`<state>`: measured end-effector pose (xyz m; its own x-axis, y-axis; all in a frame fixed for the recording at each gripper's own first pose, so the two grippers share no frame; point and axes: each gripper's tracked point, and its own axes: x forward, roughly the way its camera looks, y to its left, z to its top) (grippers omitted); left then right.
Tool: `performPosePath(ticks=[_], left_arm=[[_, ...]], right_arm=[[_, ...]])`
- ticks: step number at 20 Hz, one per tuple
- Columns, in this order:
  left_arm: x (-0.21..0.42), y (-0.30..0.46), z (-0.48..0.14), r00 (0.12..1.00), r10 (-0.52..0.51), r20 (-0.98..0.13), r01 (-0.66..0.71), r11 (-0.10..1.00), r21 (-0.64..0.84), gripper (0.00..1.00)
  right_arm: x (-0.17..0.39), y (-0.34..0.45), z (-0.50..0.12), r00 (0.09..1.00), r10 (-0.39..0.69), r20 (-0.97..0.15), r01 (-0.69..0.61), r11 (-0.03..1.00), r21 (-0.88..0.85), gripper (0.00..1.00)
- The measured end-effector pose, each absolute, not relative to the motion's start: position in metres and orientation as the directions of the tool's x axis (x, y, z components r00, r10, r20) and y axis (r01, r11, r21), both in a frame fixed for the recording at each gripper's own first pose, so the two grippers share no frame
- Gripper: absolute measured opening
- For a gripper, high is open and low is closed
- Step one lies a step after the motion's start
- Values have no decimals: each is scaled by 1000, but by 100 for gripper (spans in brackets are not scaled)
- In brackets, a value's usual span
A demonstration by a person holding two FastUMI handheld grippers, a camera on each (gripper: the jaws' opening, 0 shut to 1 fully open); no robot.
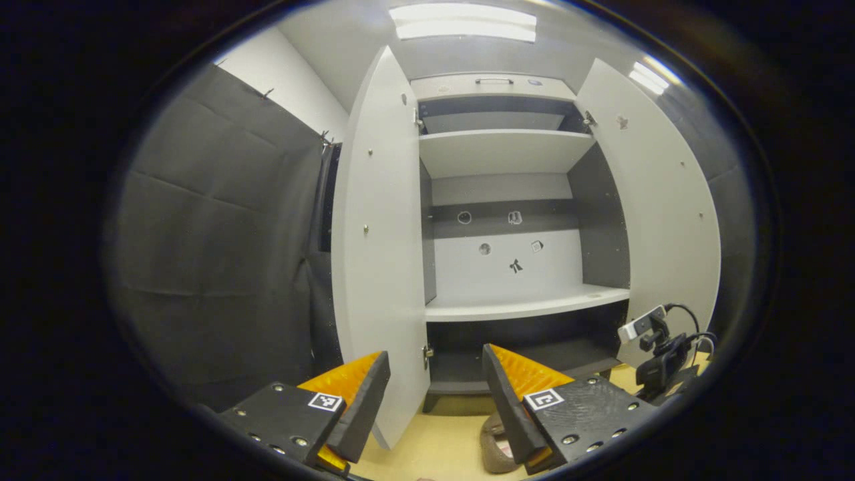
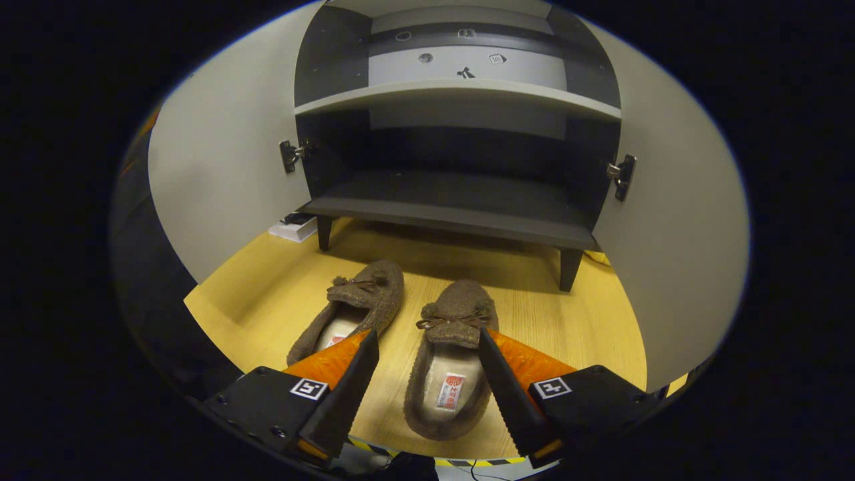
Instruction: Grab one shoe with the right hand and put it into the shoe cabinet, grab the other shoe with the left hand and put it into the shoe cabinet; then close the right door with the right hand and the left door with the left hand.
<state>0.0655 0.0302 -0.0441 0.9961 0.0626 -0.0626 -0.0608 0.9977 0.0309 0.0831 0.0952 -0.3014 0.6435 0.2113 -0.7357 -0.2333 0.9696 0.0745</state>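
Two brown fuzzy slippers lie side by side on the yellow floor, toes toward the shoe cabinet. My right gripper hangs open above the right slipper, which lies between its fingers, untouched. The left slipper sits just beside the left finger. The cabinet's left door and right door both stand wide open. In the left gripper view my left gripper is open and empty, held up facing the cabinet's white shelves, with the heel of one slipper low between its fingers.
A small camera on a stand with cables sits at the right by the open right door. Black cloth wall runs along the left. A white flat item lies on the floor by the cabinet's left leg.
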Motion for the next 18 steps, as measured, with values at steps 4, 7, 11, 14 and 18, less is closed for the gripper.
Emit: performPosePath(ticks=[4,7,11,14,18], left_arm=[[65,32,-50,995,66,-76,-63,997,34,89],[66,35,-52,994,69,-84,-65,997,42,83],[65,39,-50,994,74,-84,-70,996,49,82],[62,41,-49,994,77,-79,-73,996,55,83],[62,40,-48,994,74,-80,-70,996,49,89]], right_arm=[[80,106,-329,579,220,-785,-234,967,99,84],[82,111,-348,542,213,-813,-238,967,95,75],[82,113,-366,501,196,-843,-248,966,77,58],[92,102,-382,528,144,-837,-229,973,23,49],[90,99,-359,533,154,-832,-193,979,58,9]])
